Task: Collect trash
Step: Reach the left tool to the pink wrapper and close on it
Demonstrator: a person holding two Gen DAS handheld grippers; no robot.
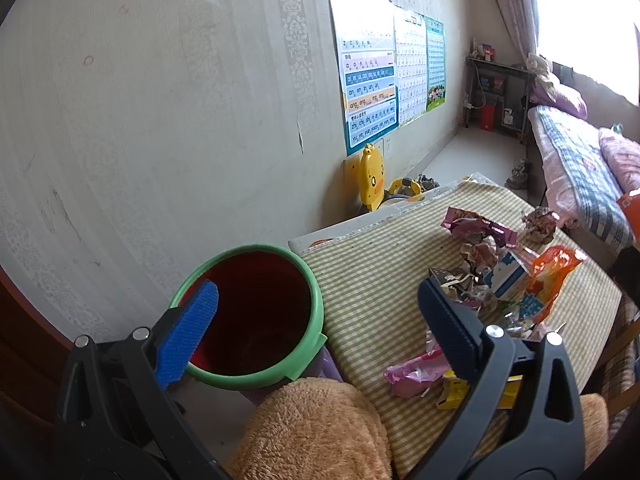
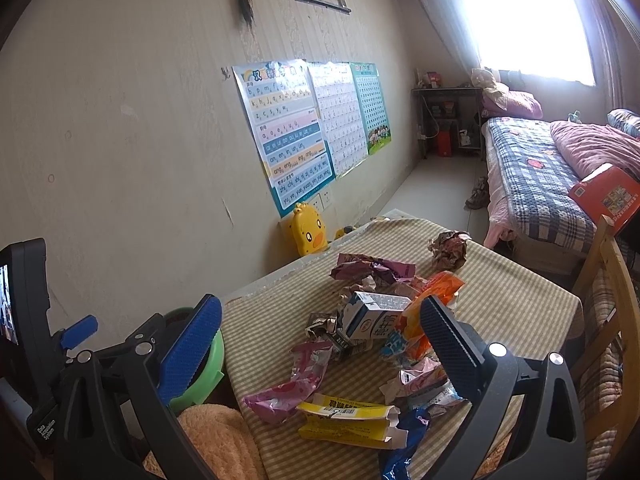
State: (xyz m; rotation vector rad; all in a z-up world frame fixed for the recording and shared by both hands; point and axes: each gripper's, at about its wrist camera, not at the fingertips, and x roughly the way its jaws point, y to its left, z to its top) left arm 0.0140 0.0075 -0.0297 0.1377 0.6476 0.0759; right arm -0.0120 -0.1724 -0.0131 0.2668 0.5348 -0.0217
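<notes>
Fuzzy orange fabric (image 1: 316, 432) fills the bottom centre of the left wrist view, right under the left tool (image 1: 316, 320), whose blue pads stand wide apart with nothing between them. Just above it, lower centre of that frame, sits the green-rimmed bin (image 1: 256, 316) with its dark red inside, touching the left edge of the table (image 1: 372, 280).

Trash lies heaped on the checked tablecloth in the right wrist view: a milk carton (image 2: 372, 318) mid-frame, an orange wrapper (image 2: 432, 304) beside it, a pink wrapper (image 2: 288, 384) and a flattened yellow box (image 2: 348, 420) lower down, and a crumpled ball (image 2: 448, 250) apart toward the upper right. The right tool (image 2: 320, 336) hangs over the heap, also spread open and holding nothing.

Posters (image 2: 288, 132) hang on the wall above, and a bed (image 2: 532, 176) lies at right.
</notes>
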